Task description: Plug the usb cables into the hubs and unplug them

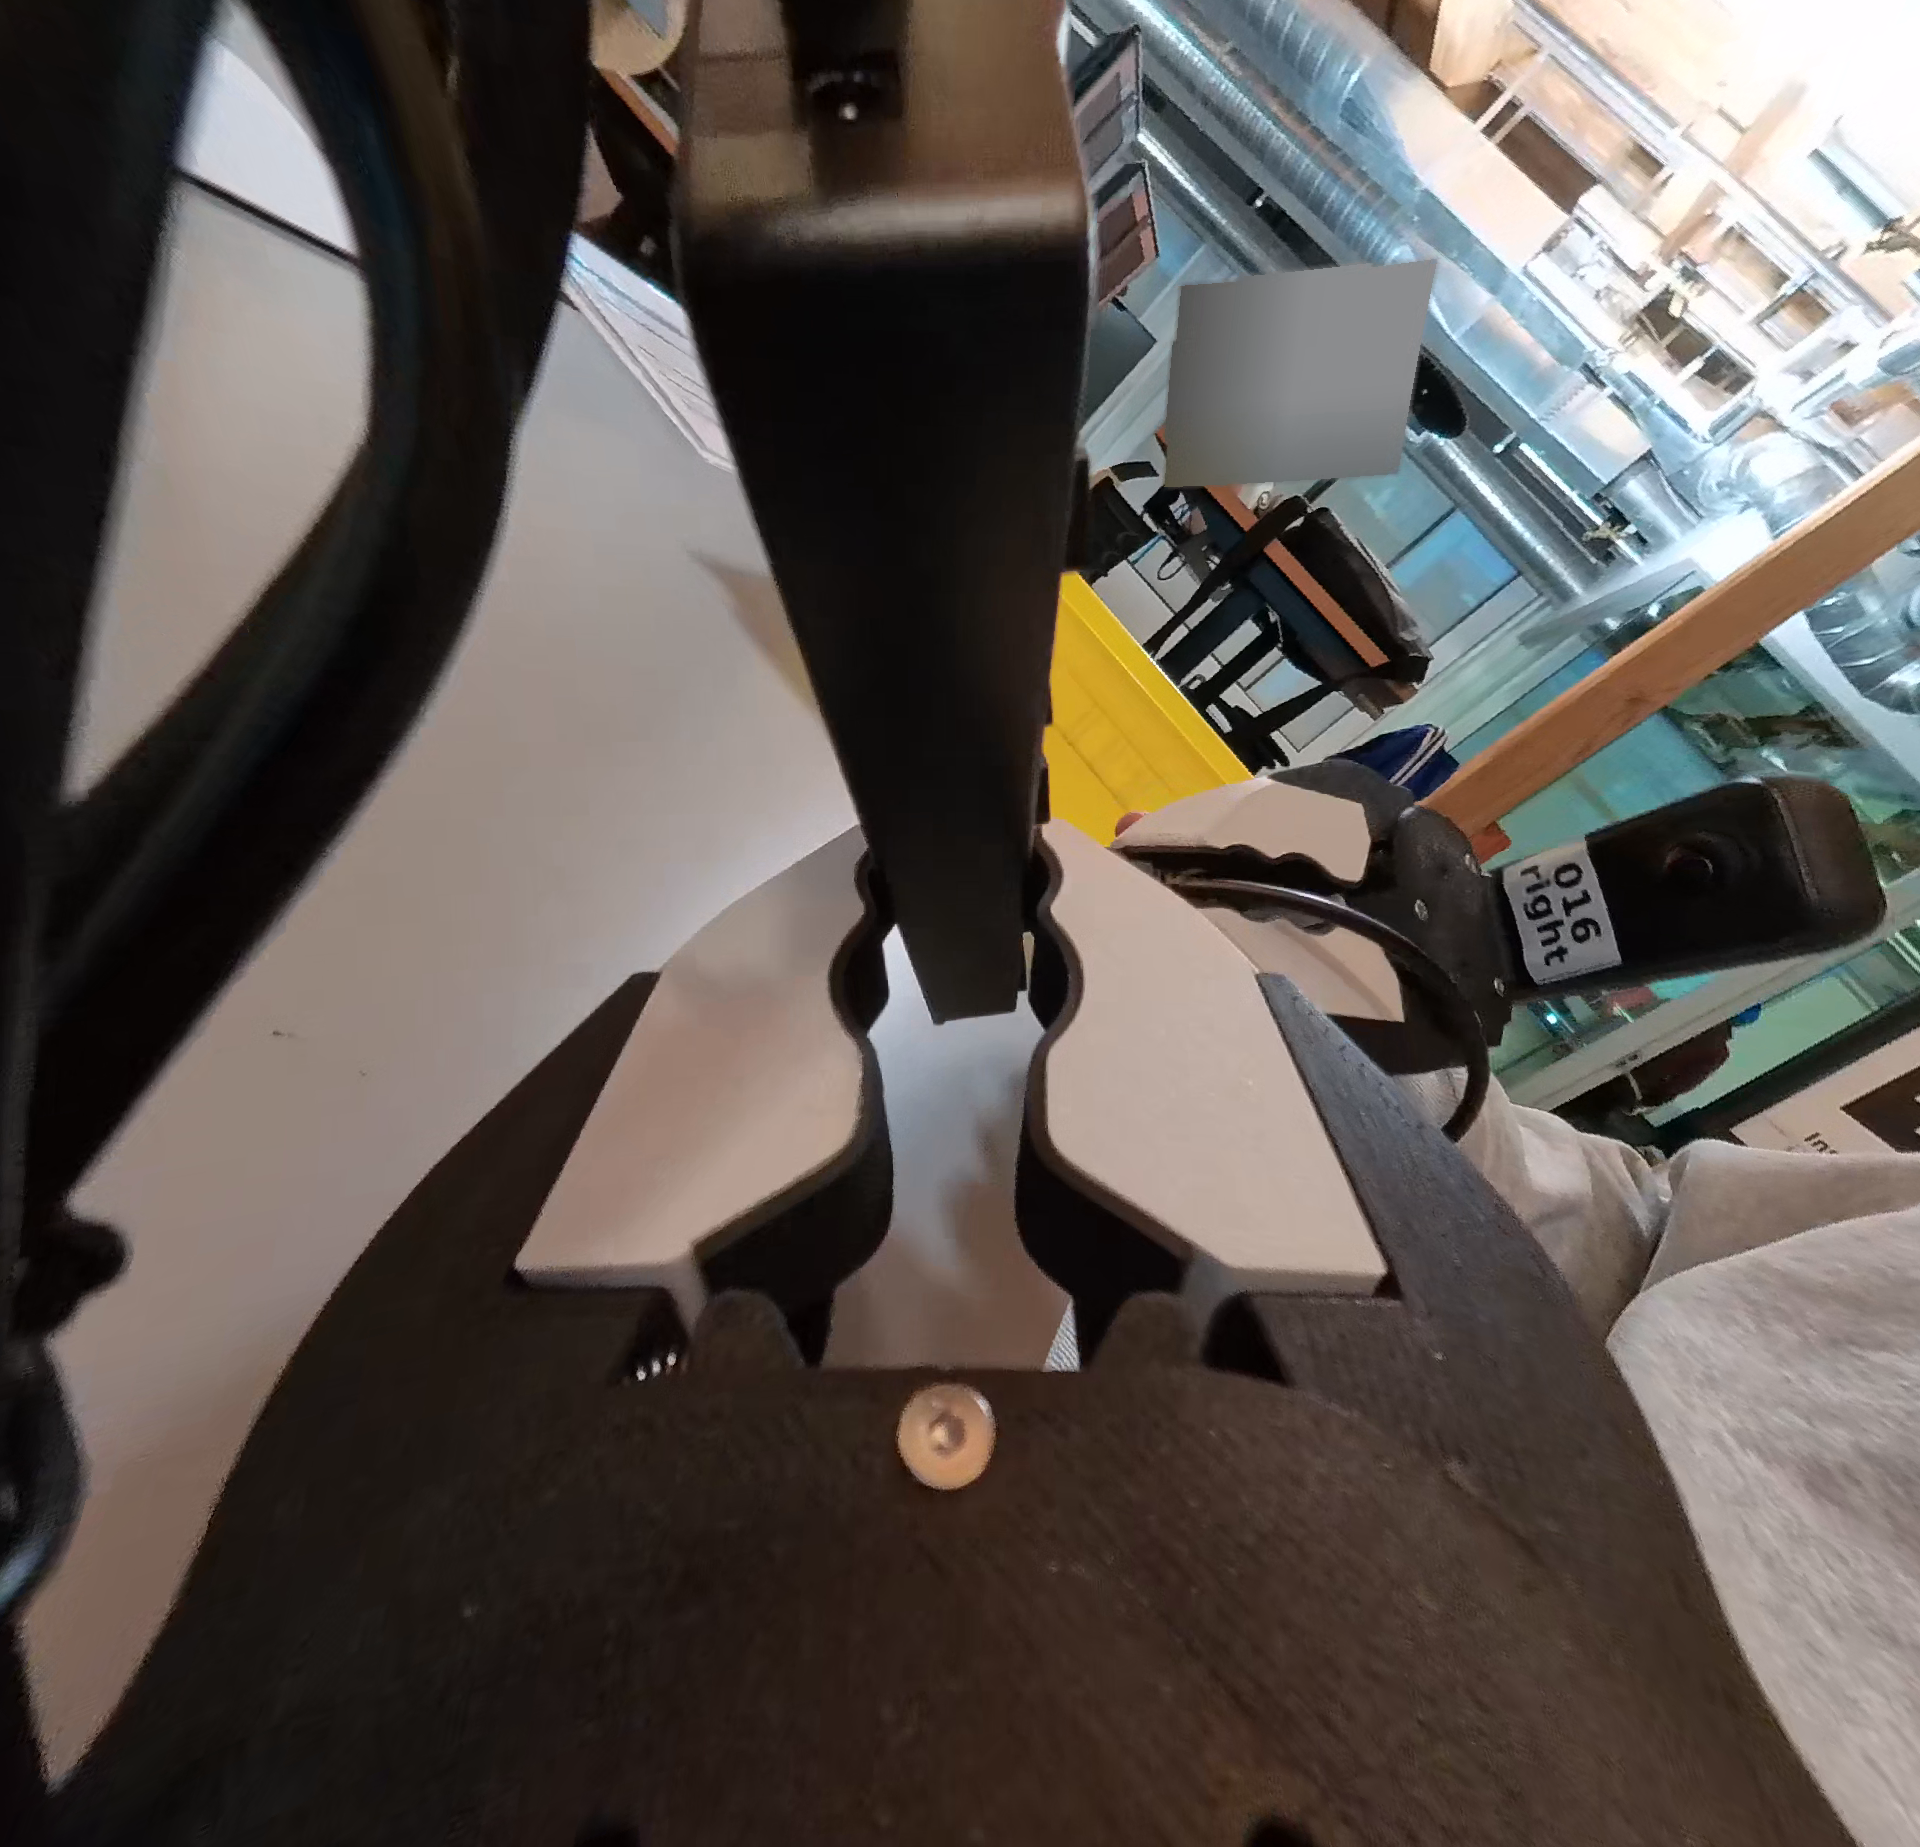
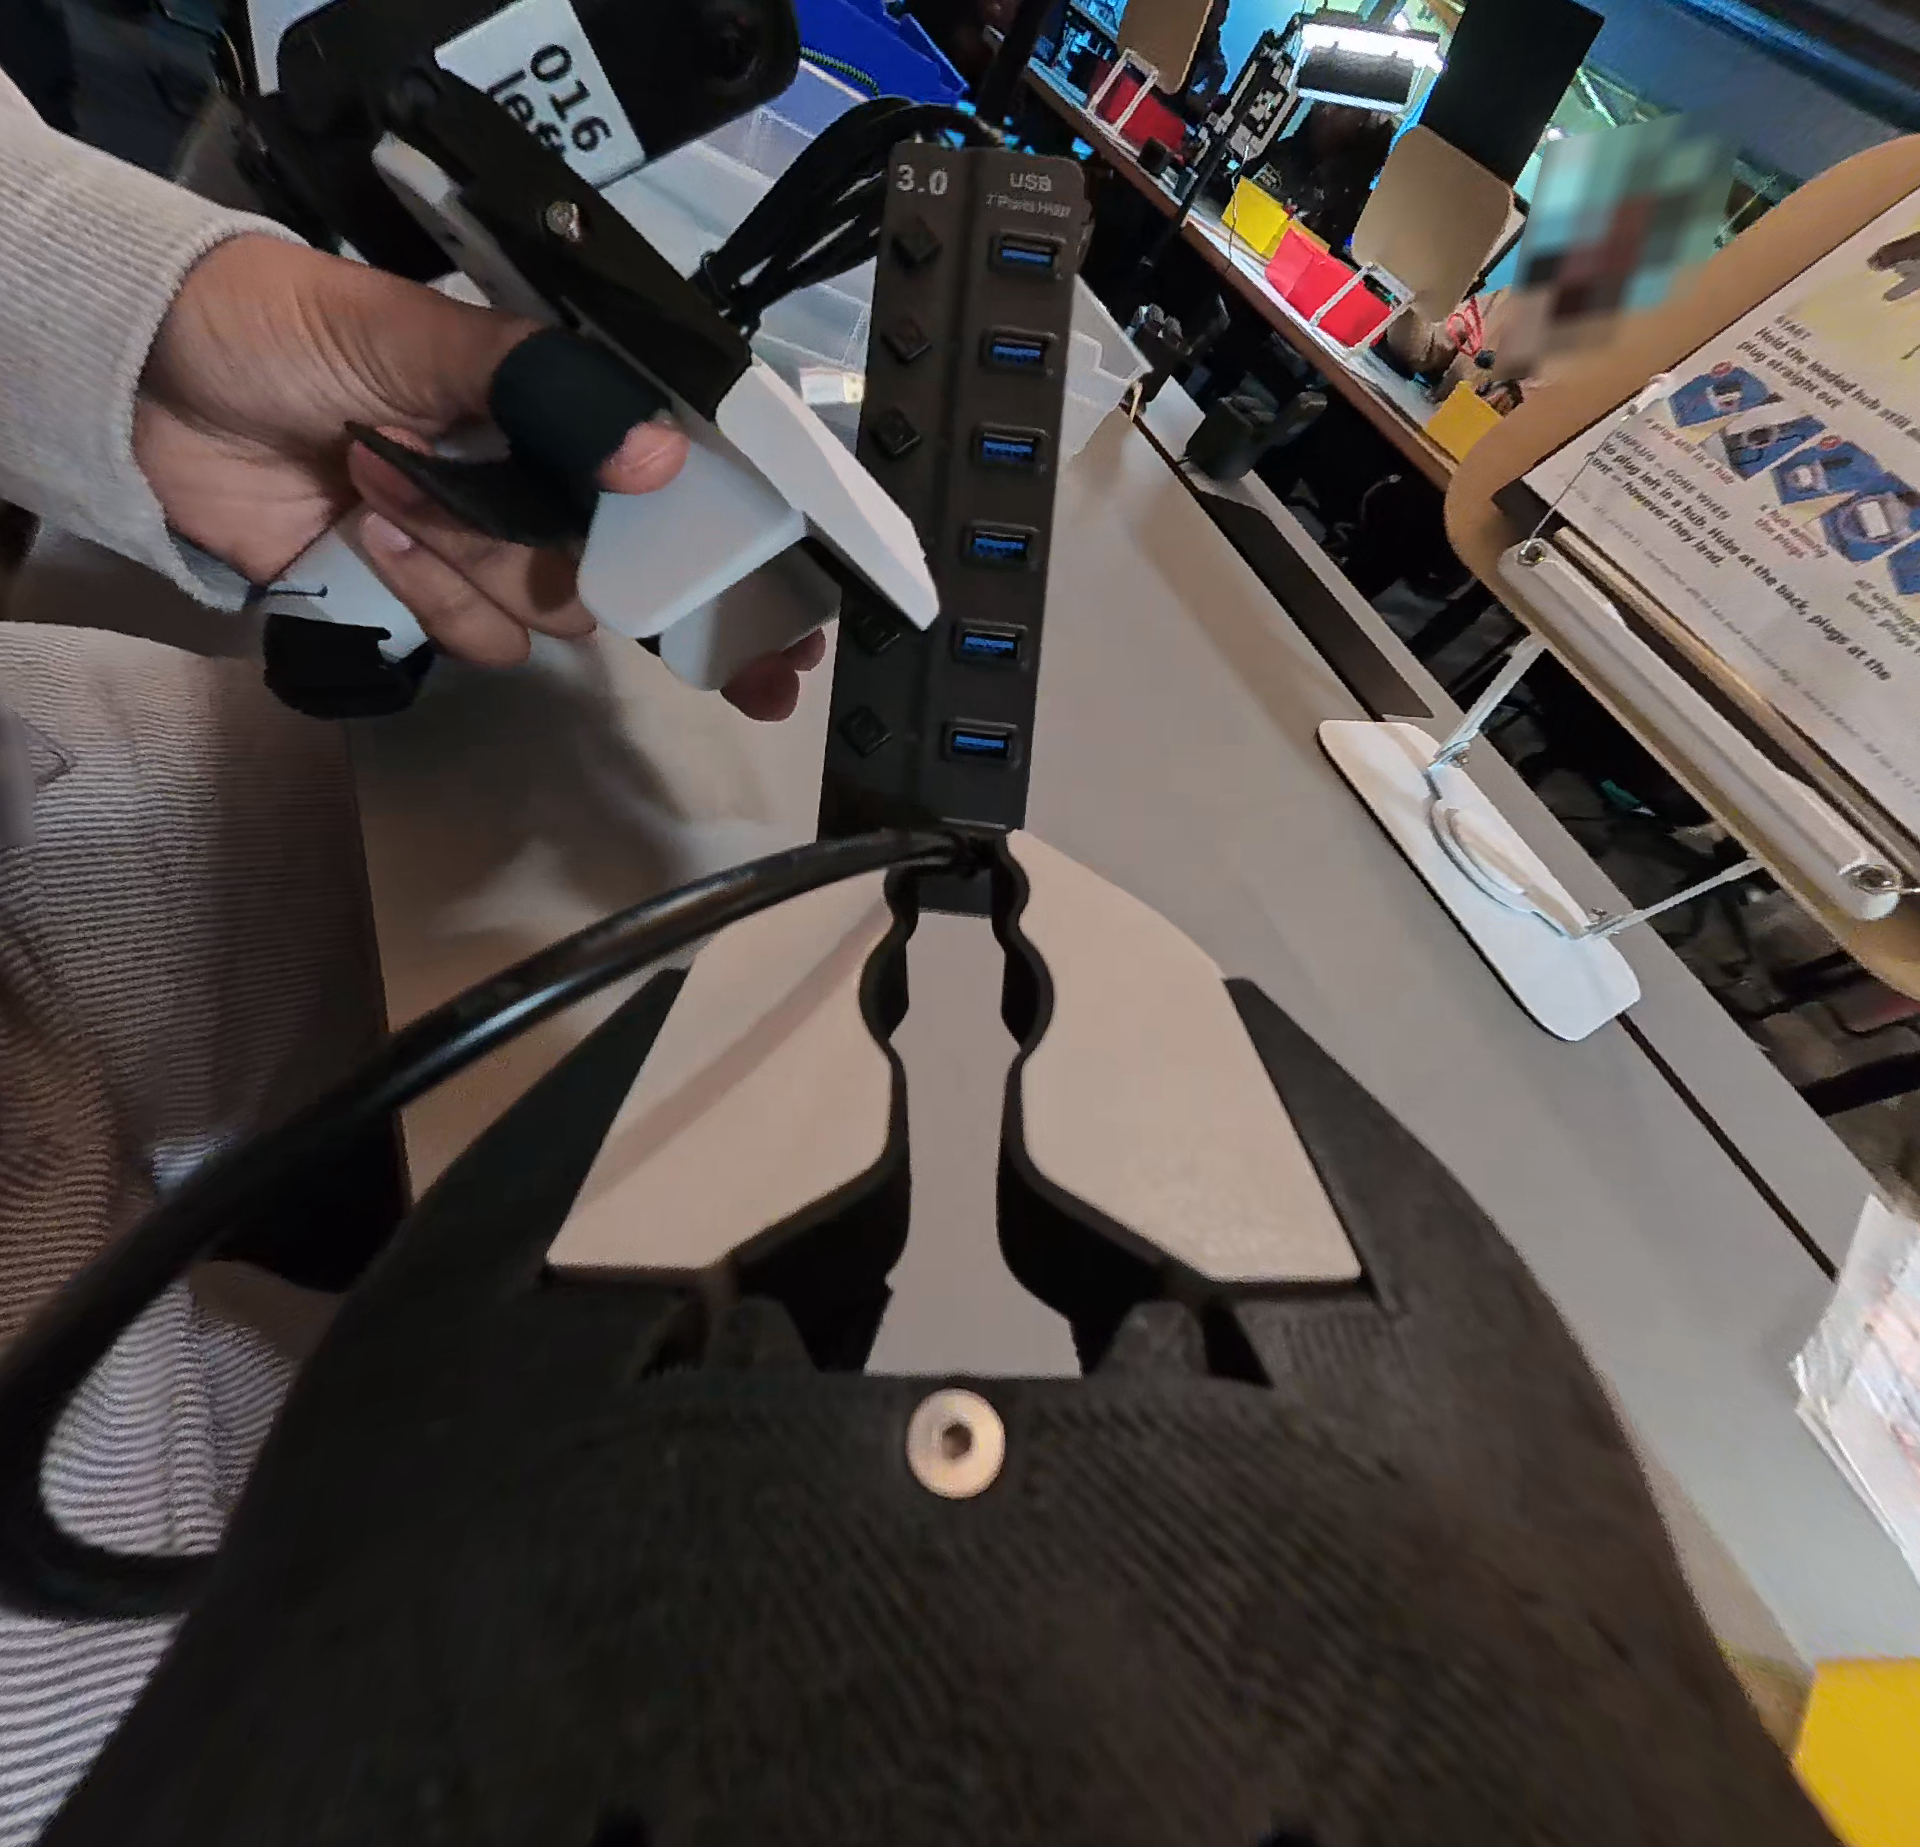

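Observation:
A long black USB hub (image 2: 940, 488) stands upright above the grey table (image 2: 1195, 758). It has a column of several blue ports, all empty, and a column of buttons. My right gripper (image 2: 951, 862) is shut on its lower end, where its black cable (image 2: 468, 1018) leaves and loops left. My left gripper (image 2: 883, 566) clamps the hub from the left side, below its middle. In the left wrist view my left gripper (image 1: 951, 893) is shut on the hub's (image 1: 914, 498) narrow edge. My right gripper (image 1: 1153, 841) shows to the right, and black cable loops (image 1: 343, 426) hang at the left.
An instruction sheet on a board (image 2: 1766, 550) stands on a white-footed stand (image 2: 1475, 862) at the right. A clear plastic bin (image 2: 821, 332) sits behind the hub with a bundle of black cables (image 2: 810, 208). A yellow bin (image 1: 1122, 717) lies beyond the table.

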